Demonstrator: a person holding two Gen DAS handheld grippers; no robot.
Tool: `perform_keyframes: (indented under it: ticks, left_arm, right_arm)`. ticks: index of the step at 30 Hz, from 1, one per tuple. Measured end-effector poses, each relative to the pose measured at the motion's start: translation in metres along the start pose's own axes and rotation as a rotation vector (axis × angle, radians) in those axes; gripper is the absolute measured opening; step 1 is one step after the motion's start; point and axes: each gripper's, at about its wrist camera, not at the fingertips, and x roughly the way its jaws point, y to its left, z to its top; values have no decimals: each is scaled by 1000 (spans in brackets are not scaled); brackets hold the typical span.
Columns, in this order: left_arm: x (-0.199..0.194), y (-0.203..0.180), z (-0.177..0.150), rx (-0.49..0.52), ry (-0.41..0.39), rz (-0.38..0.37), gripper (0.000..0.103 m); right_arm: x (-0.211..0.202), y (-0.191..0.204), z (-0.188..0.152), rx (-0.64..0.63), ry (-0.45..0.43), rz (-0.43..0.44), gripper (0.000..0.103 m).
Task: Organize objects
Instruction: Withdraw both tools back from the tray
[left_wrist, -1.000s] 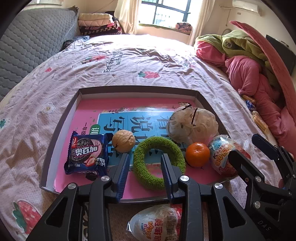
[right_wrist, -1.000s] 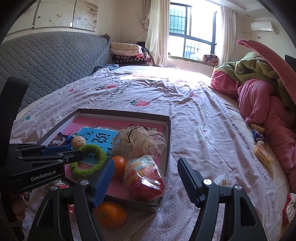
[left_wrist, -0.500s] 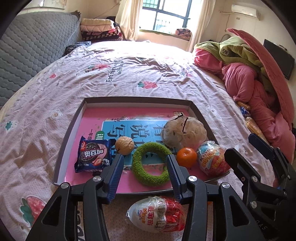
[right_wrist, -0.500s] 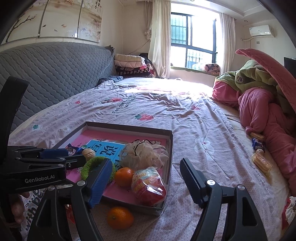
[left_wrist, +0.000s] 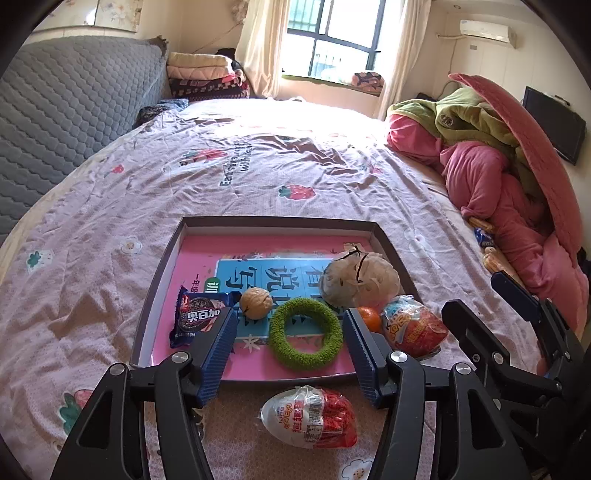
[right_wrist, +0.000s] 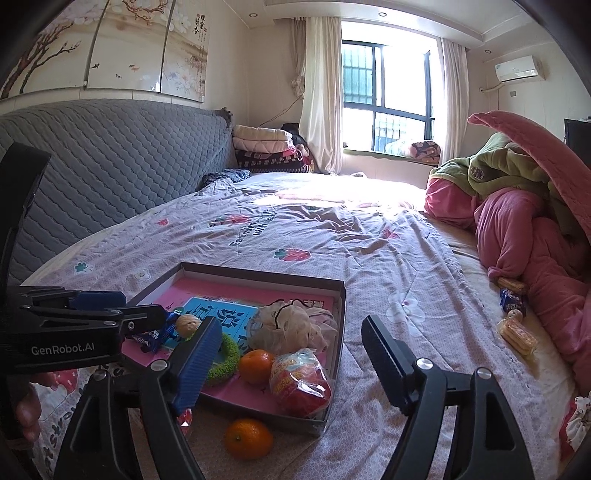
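Observation:
A dark-rimmed box tray (left_wrist: 159, 273) with a pink floor lies on the bed. In it are a blue cookie packet (left_wrist: 197, 317), a walnut (left_wrist: 255, 302), a green fuzzy ring (left_wrist: 304, 339), a white mesh pouf (left_wrist: 360, 277), an orange (left_wrist: 369, 317) and a red-white egg snack (left_wrist: 413, 326). A second egg snack (left_wrist: 310, 417) lies on the sheet before the tray, and a second orange (right_wrist: 248, 437) beside it. My left gripper (left_wrist: 288, 325) hovers above the tray's near edge, its jaws opening and holding nothing. My right gripper (right_wrist: 290, 328) hangs over the tray's right corner, its jaws also opening and empty.
Pink and green blankets (right_wrist: 517, 221) are heaped along the bed's right side, with loose snack packets (right_wrist: 513, 299) at their foot. A grey padded headboard (right_wrist: 92, 166) runs along the left. A hand (right_wrist: 26, 410) shows at the lower left.
My left gripper's jaws have spread wider and it has drawn up and back from the green ring, which stays in the tray. The right gripper has risen and its jaws have widened slightly.

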Motion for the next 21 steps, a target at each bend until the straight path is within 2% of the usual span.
perform_keyframes:
  ticks: [8,13,21]
  left_arm:
    - [-14,1,-9,-17,-30,3,62]
    - [-21,1,-16,-21,-32,0,67]
    - [-33,4,-34,-28,-33,4,70]
  right_arm:
    - [-14,6,2,-16,-29,16,78]
    - [-23,12,-2,-39,-39,7,78]
    - [-32,18,-11,-41,-19,8,78]
